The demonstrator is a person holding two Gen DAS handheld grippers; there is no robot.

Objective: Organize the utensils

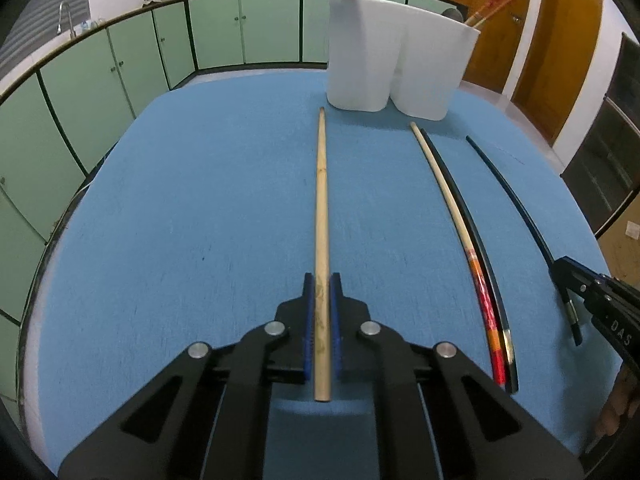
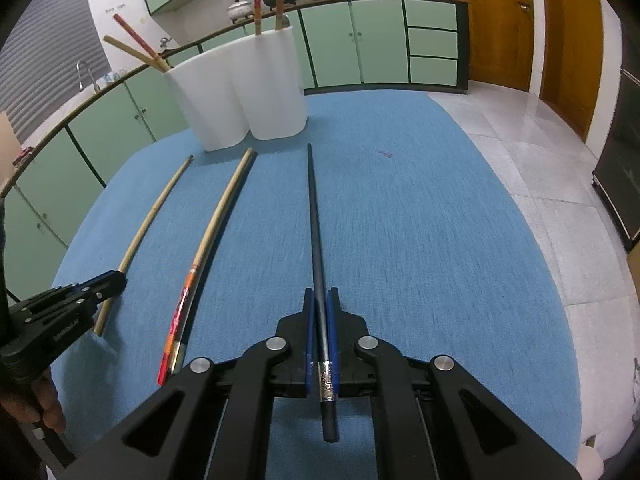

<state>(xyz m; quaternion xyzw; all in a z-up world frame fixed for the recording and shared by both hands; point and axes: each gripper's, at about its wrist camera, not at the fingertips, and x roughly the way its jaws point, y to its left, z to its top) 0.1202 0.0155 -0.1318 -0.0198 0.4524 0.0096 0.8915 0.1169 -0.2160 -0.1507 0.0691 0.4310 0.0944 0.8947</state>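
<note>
My left gripper [image 1: 321, 280] is shut on a plain wooden chopstick [image 1: 322, 200] near its thick end; the stick points straight at the white holder [image 1: 396, 52]. In the right wrist view my right gripper [image 2: 321, 294] is shut on a black chopstick [image 2: 314, 208] with a silver band, also aimed toward the white holder [image 2: 240, 96]. Between the two held sticks, a red-patterned chopstick [image 1: 448, 200] and a second black chopstick [image 1: 466, 204] lie side by side on the cloth. Each view catches the other gripper at its edge: right gripper [image 1: 564, 268], left gripper [image 2: 116, 278].
A blue cloth [image 1: 200, 200] covers the table. Several chopsticks [image 2: 136, 44] stand in the holder's compartments. Green cabinets [image 1: 100, 80] ring the far side. Tiled floor [image 2: 540, 160] lies past the table's right edge. A hand [image 2: 44, 400] grips the left tool.
</note>
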